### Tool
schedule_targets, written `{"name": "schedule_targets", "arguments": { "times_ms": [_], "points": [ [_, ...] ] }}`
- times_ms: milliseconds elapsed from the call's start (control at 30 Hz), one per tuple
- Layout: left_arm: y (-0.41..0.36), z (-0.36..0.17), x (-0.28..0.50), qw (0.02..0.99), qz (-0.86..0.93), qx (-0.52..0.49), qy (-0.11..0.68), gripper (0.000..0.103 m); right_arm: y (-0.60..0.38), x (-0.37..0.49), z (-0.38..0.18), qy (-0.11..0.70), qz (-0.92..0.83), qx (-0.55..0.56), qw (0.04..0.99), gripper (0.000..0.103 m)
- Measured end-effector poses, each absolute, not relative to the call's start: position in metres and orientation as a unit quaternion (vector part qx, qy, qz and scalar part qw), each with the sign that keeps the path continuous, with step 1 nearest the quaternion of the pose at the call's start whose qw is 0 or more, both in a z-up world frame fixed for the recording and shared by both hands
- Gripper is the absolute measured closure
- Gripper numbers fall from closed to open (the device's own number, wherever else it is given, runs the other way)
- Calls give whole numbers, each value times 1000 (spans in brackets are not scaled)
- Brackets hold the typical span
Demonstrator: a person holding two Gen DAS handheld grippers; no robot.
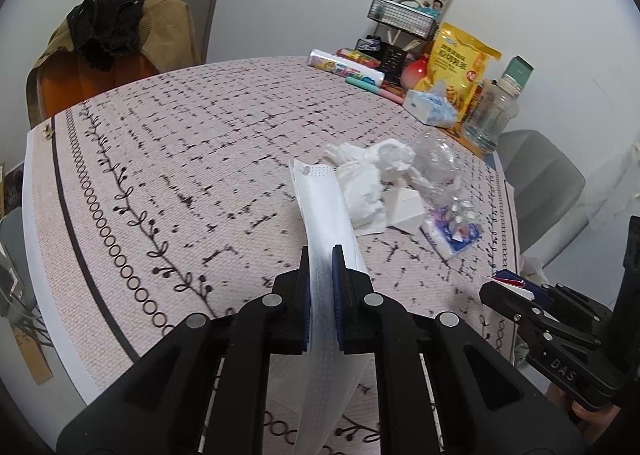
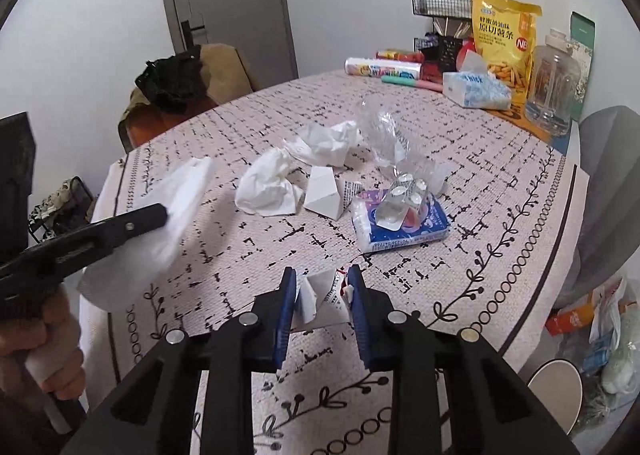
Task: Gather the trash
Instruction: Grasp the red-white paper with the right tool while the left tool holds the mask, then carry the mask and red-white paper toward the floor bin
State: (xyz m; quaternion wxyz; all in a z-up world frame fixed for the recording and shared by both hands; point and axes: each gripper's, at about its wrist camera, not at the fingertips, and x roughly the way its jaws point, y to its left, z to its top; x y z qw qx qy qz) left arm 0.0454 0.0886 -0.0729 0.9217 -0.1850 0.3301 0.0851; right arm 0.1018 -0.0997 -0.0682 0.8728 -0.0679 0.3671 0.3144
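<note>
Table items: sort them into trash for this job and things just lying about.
Trash to collect:
- face mask, shut in the left hand-held gripper
- torn wrapper, shut in the right hand-held gripper
- crumpled tissues
- crushed plastic bottle
- empty blister pack

Probably just lying about:
- yellow snack bag
- tissue box
- clear jar
- wire rack

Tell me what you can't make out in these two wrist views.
- Face mask in the left gripper: lower end cut off by the left view's bottom edge.
- Crumpled wrapper in the right gripper: print too small; pads hide its sides.
- Trash pile beside the table: blurred at the right view's rim.
</note>
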Motion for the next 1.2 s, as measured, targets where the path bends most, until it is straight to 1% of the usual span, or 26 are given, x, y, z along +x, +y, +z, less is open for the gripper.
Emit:
{"name": "schedule_targets", "arguments": {
  "times_ms": [633, 933, 1200],
  "points": [
    [36, -60, 69, 930, 31, -162, 329, 93, -146, 82, -38, 325, 303, -49, 895, 77],
    [0, -55, 93, 932, 6, -141, 335, 93, -180, 96, -44, 331, 272, -26, 903, 77],
    [-49, -44, 116, 934, -31, -117, 336, 93, -229, 115, -41, 326, 224, 1, 918, 77]
  ]
}}
